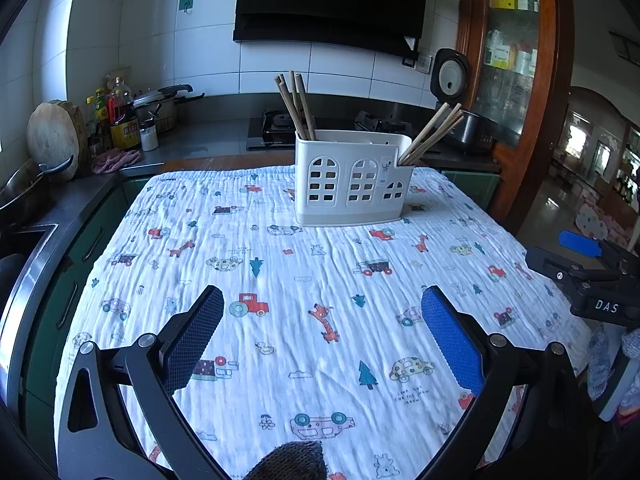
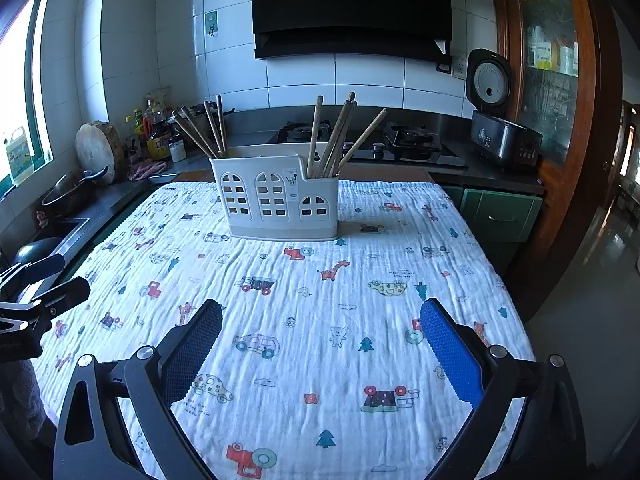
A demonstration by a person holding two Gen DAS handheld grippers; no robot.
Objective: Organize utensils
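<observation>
A white utensil holder (image 1: 350,178) (image 2: 276,200) with arched window cut-outs stands at the far side of the cloth-covered table (image 1: 280,280) (image 2: 320,300). Wooden chopsticks (image 1: 298,106) (image 2: 202,130) lean in its left compartment, and another bunch of chopsticks (image 1: 432,134) (image 2: 340,136) leans in the right one. My left gripper (image 1: 322,304) is open near the table's front, well short of the holder, nothing between its blue pads. My right gripper (image 2: 320,316) is open too and empty. The right gripper also shows at the right edge of the left wrist view (image 1: 580,264); the left gripper at the left edge of the right wrist view (image 2: 40,292).
Behind the table runs a dark counter with a gas stove (image 2: 368,140), a rice cooker (image 2: 500,136), bottles (image 2: 154,128), a round chopping block (image 2: 98,150) and a wok (image 2: 70,188). A sink (image 1: 24,248) lies left. A wooden doorframe (image 2: 580,160) stands right.
</observation>
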